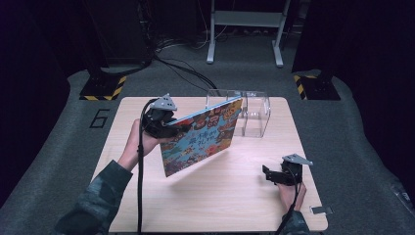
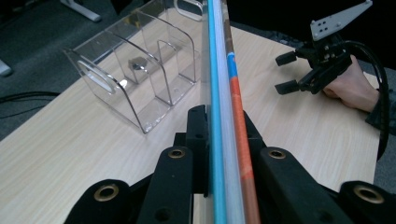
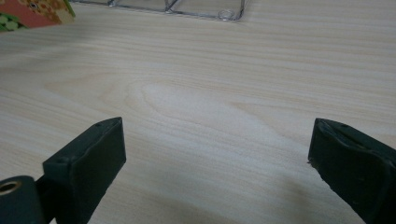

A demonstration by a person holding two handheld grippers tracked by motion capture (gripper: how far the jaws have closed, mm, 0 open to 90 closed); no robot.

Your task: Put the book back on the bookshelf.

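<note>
Above the pale wooden counter [image 1: 220, 196] my left gripper [image 2: 219, 135] pinches a colourful picture book [image 1: 200, 139] beside the clear acrylic organiser [image 1: 252, 115], while my right gripper [image 3: 217, 154] rests, jaws spread.

High overhead, two close tongs-cameras — shared table [image 1: 235, 196].

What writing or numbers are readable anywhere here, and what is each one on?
"6": a large dark numeral on the grey floor mat, left of the table.
Book cover: big dark characters across the colourful picture, too blurred to read.
Book's spine, seen edge-on in the left gripper view: no lettering can be made out.
Clear plastic rack: no label visible.
</note>
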